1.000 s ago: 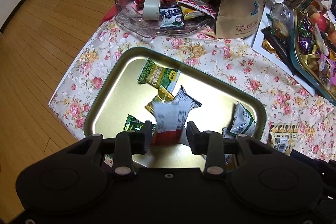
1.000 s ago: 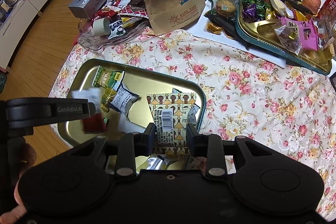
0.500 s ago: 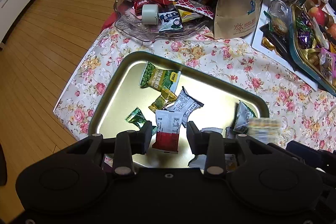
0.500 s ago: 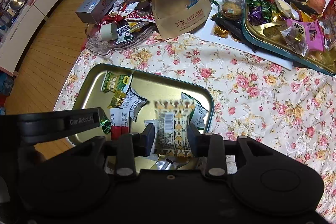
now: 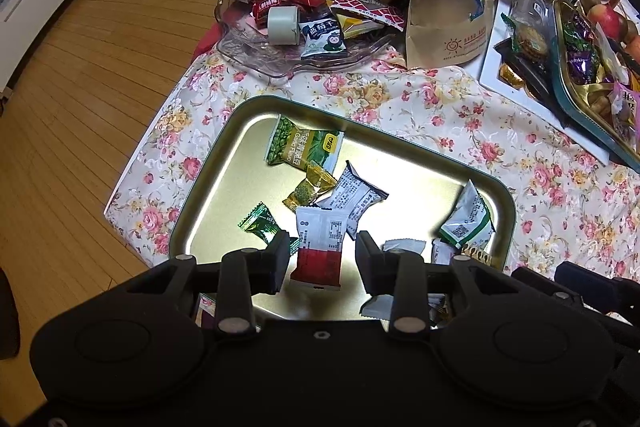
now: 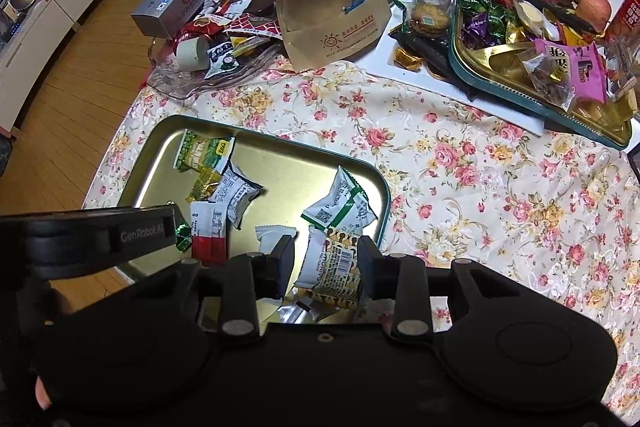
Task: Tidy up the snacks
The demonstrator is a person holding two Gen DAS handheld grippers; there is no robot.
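Both tongs [image 5: 322, 257] [image 6: 326, 261] hang spread above packets lying in the tray [image 5: 505, 203].

Gold tray [image 5: 224, 163]; floral pink cloth [image 6: 460, 163]; red-white packet [image 5: 320, 247].

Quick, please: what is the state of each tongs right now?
Left tongs: open, red-and-white packet lies between, free.
Right tongs: open, patterned packet released.

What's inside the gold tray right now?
The gold tray holds loose snack packets: a green garlic pack, a red-and-white packet, several white ones. Both grippers hide its near edge.
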